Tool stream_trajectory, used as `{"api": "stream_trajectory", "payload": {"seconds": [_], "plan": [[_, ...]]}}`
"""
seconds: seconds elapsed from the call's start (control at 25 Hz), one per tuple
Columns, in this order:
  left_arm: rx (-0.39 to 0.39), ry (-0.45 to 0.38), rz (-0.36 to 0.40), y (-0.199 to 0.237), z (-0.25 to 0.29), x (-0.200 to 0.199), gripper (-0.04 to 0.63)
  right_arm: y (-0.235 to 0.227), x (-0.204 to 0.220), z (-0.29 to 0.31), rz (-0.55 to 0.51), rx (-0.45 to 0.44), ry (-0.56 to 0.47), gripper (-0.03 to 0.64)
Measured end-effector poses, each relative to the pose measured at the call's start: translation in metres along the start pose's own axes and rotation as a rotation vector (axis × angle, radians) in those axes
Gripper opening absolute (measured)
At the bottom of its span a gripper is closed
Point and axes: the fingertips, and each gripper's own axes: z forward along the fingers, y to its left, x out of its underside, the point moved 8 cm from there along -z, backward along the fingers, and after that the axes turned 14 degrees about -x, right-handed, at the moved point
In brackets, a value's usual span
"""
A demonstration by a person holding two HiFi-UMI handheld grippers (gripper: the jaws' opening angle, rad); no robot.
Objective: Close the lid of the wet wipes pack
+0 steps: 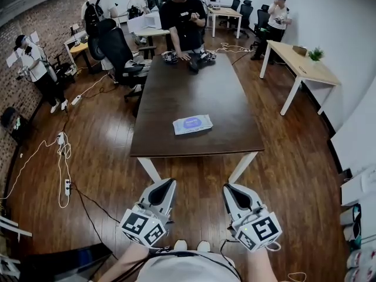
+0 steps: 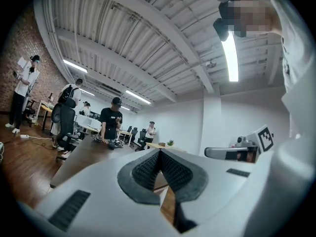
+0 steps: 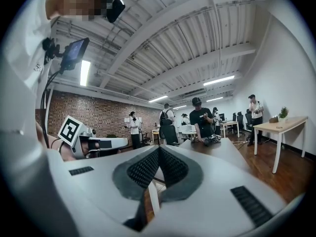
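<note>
The wet wipes pack (image 1: 192, 124), white with a bluish label, lies flat near the front edge of the dark brown table (image 1: 200, 93). From this distance I cannot tell how its lid stands. My left gripper (image 1: 167, 183) and right gripper (image 1: 229, 188) hang side by side over the wooden floor, short of the table's near edge and well apart from the pack. In the left gripper view the left gripper (image 2: 159, 152) is shut with nothing in it. The right gripper (image 3: 158, 149) is likewise shut and empty in the right gripper view. Both point level toward the table.
A person in black (image 1: 183, 16) stands at the table's far end beside dark devices (image 1: 197, 60). A black office chair (image 1: 117, 49) stands at the far left corner, a light wooden desk (image 1: 302, 63) at the right. Cables and power strips (image 1: 61, 151) lie on the floor at the left.
</note>
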Motion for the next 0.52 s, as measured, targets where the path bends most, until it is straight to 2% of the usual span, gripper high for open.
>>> {"api": "stream_trajectory", "payload": {"seconds": [0.52], "plan": [[0.015, 0.007, -0.001, -0.0024, -0.0042, 0.0011, 0.002, 0.0071, 0.0028, -0.0054, -0.011, 0.01, 0.015, 0.008]]}}
